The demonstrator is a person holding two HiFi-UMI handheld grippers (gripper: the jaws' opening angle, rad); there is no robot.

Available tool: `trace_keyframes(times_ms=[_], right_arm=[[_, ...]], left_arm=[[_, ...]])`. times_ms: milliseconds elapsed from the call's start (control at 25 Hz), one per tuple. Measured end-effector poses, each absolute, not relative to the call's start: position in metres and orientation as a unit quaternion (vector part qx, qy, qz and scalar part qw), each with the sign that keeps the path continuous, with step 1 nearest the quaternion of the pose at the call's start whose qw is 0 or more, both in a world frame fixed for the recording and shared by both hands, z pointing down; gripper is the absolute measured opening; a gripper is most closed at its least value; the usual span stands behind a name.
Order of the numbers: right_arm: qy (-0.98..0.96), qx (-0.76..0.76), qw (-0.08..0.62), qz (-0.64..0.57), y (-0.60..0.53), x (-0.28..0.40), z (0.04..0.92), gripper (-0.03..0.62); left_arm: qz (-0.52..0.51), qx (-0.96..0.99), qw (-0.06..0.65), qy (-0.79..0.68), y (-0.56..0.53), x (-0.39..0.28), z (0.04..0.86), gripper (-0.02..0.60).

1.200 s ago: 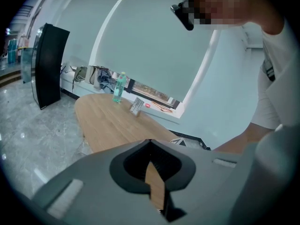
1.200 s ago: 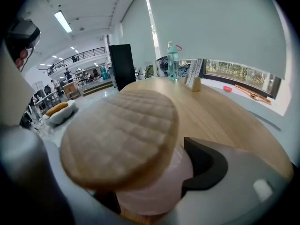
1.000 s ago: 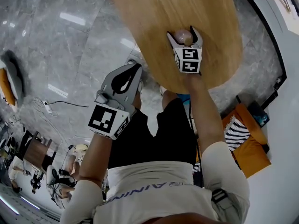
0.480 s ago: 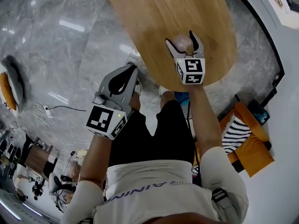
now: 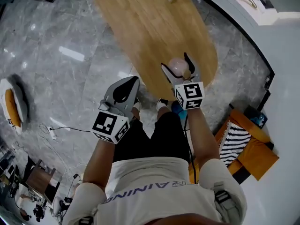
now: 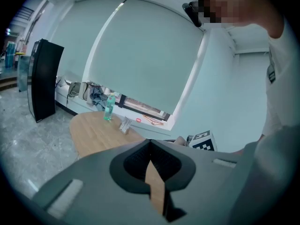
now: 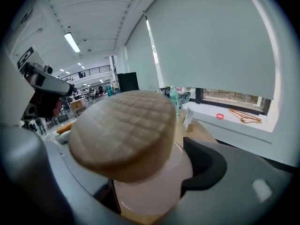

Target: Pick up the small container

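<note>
While the left gripper (image 5: 134,80), jaws together and empty, hangs beside it, the right gripper (image 5: 175,61) clasps the small container (image 7: 151,179), a pink jar with a wooden lid, between its wide-set jaws, above the bench (image 5: 140,27), so the pick-up looks done.

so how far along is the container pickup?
Done: the right gripper is closed on the small container, pink body under a wooden lid, with fingers on both sides. In hand: it looks held clear of the wooden table. The left gripper is shut and empty, beside the table. Left: probably nothing but holding on.
</note>
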State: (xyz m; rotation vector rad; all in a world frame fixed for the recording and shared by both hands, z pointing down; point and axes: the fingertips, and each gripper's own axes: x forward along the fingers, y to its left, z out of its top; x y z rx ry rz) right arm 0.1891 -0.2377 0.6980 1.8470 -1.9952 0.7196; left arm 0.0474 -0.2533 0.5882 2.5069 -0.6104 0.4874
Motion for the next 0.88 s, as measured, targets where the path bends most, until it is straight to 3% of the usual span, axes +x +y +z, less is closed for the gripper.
trace_keyframes(times_ms=[440, 880], right_arm=[[-0.701, 0.659, 0.120, 0.245, -0.193, 0.166, 0.545, 0.434], [-0.706, 0.689, 0.076, 0.146, -0.174, 0.206, 0.350, 0.434]], left_arm=[[0.132, 0.947, 0.218, -0.196, -0.230, 0.056, 0.464, 0.000], [0.062, 0.973, 0.156, -0.156, -0.219, 0.073, 0.340, 0.000]])
